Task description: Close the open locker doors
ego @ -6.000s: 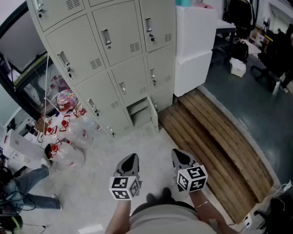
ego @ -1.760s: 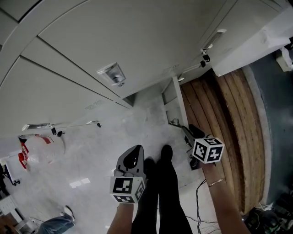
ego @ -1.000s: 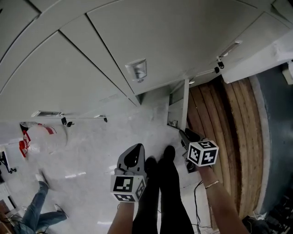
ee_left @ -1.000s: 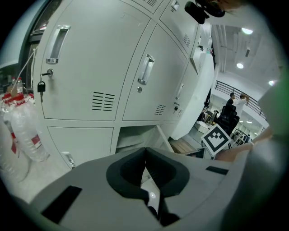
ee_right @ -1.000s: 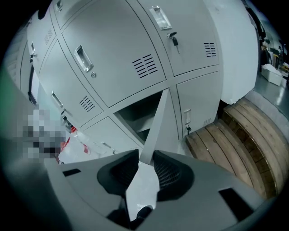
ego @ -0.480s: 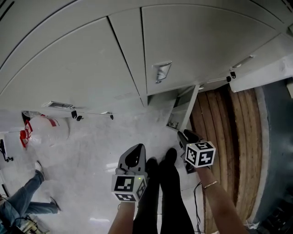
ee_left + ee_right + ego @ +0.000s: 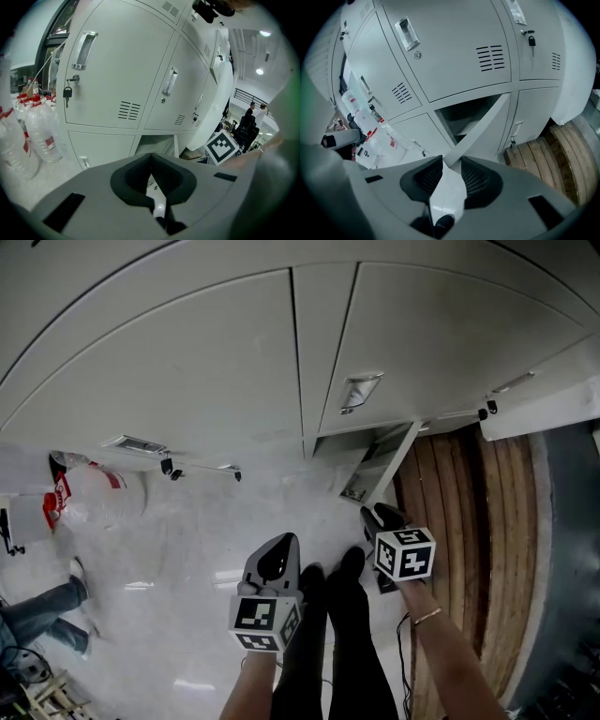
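Note:
Grey lockers fill the top of the head view. One bottom door [image 7: 392,463] stands ajar, with the dark compartment [image 7: 461,117] behind it. My right gripper [image 7: 375,514] hovers close to the door's lower free corner. In the right gripper view the door's edge [image 7: 480,129] runs down into the gap of my right gripper [image 7: 451,161]. Its jaws have just been opening, and the pads do not press on the door. My left gripper [image 7: 284,540] hangs over the floor to the left, shut and empty. The left gripper [image 7: 151,157] points at the same open compartment [image 7: 154,143].
Plastic water bottles [image 7: 89,502] lie by the lockers at the left. A wooden pallet [image 7: 469,521] lies on the floor at the right, below a white block [image 7: 553,399]. Keys [image 7: 167,465] hang from a lock. My own legs [image 7: 342,587] stand between the grippers. Another person's legs [image 7: 33,615] are at far left.
The head view has swung, so the lockers and the open door slid to the right. The door now looks more slanted. Both grippers edged along, the right one staying near the door's corner.

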A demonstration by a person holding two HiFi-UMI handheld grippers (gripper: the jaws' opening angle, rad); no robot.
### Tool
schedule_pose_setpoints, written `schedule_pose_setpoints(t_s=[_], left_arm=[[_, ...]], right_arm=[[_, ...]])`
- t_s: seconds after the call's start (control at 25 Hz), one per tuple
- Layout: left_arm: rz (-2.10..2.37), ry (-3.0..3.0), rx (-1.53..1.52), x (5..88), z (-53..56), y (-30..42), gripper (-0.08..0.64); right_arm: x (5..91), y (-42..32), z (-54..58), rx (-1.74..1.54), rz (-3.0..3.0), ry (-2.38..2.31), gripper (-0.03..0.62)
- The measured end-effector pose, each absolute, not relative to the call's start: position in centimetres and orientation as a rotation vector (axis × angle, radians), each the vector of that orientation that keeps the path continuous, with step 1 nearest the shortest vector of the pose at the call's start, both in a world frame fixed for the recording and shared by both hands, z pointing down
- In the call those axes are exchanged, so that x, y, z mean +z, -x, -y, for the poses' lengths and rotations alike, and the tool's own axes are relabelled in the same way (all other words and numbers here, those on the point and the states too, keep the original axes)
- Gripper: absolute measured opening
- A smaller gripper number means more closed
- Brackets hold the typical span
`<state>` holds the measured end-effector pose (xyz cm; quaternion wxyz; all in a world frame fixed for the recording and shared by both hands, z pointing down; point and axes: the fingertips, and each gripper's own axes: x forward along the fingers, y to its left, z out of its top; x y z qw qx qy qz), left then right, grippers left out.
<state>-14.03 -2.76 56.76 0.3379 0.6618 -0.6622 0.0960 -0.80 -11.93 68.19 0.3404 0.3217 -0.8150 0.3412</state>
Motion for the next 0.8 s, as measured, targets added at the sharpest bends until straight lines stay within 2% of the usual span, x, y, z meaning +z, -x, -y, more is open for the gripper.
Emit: schedule_pose_setpoints(t_s=[0.8], left_arm=[[1.77,-1.665,0.246,56.9,3.4,16.2,0.021]], right_arm=[[68.4,8.8,15.0,0.792,2.198,-0.739,0.097]])
